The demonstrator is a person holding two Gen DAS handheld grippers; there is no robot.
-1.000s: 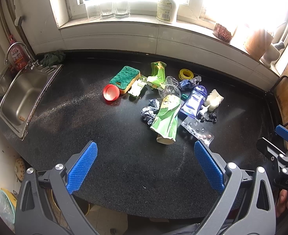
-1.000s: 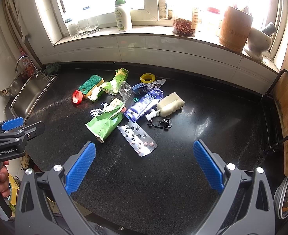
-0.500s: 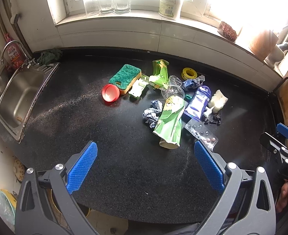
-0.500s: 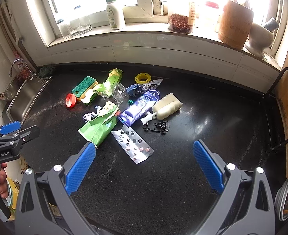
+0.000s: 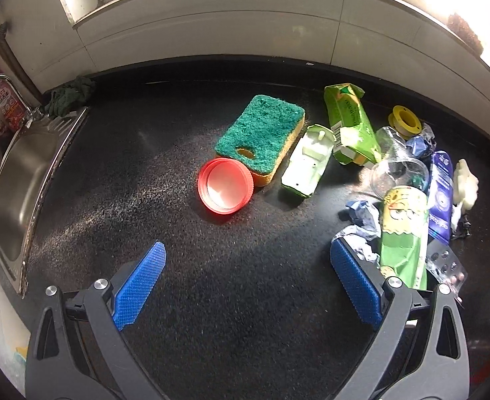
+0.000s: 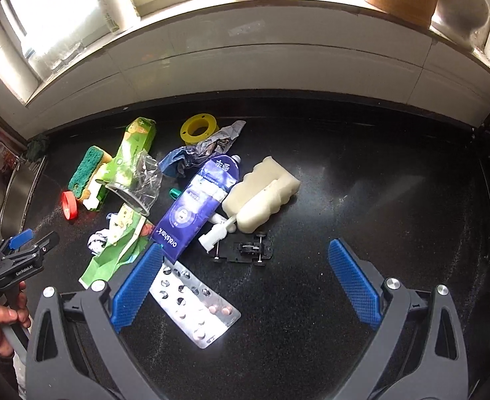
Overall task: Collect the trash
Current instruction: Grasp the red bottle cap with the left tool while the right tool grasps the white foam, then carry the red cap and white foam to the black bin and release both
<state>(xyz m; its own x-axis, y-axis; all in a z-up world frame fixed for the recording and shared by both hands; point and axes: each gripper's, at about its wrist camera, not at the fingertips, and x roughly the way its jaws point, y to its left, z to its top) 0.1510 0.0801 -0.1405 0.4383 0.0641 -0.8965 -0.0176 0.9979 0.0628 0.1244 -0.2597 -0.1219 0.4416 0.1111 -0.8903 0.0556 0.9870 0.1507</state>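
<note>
Kitchen counter [image 5: 231,300], black and speckled, under a tiled window ledge, with a steel sink [image 5: 21,173] at its left end. Nothing has been collected yet, in my judgement: all the litter lies loose on the counter and no bin or bag is in view.

Largest items: a green-topped sponge [image 5: 261,136], a flattened green carton [image 5: 350,126], a purple pouch [image 6: 200,210] and a white foam block [image 6: 261,196] just beside it. A green snack bag [image 5: 401,230] lies against crumpled paper [image 5: 361,223]. A silver pill sheet [image 6: 195,303] lies nearest the right gripper [image 6: 245,286], partly under its left finger. Smaller pieces: a crushed clear cup [image 6: 141,183], a white tray [image 5: 308,163], a red lid [image 5: 225,185] touching the sponge, a yellow tape reel [image 6: 198,128], a black toy car frame [image 6: 245,251].

The left gripper [image 5: 248,286] hangs above bare counter short of the red lid, jaws spread wide and empty. The right gripper is likewise spread and empty. Every item remains to be picked up.
</note>
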